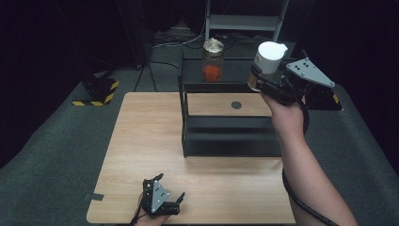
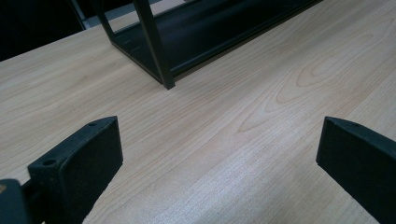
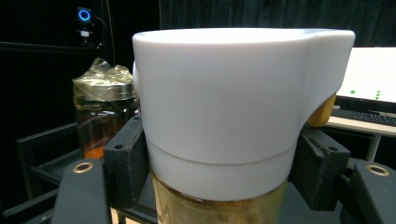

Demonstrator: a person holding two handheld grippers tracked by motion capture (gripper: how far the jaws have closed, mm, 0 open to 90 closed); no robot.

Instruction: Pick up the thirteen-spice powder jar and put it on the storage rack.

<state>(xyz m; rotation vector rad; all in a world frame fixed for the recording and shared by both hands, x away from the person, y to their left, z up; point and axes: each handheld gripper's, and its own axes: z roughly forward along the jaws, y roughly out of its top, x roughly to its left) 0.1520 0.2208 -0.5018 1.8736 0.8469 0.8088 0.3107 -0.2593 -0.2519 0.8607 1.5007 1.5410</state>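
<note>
My right gripper (image 1: 258, 77) is shut on a jar with a tall white lid (image 1: 269, 56), held upright above the right end of the black shelf's top (image 1: 226, 75). In the right gripper view the white lid (image 3: 224, 102) looms close, both pads (image 3: 125, 163) pressing the amber glass (image 3: 219, 207) just under it. A second jar (image 1: 212, 60) with a crinkled foil cap and orange contents stands on the shelf top, left of the held jar (image 3: 103, 116). My left gripper (image 1: 170, 187) rests open near the table's front edge, nothing between its jaws (image 2: 219, 154).
The black two-level shelf (image 1: 226, 136) stands on the far half of the wooden table (image 1: 141, 141); its near corner post (image 2: 154, 42) shows ahead of the left gripper. A yellow-and-black striped block (image 1: 96, 92) lies on the floor at left. A monitor (image 3: 373, 74) glows behind.
</note>
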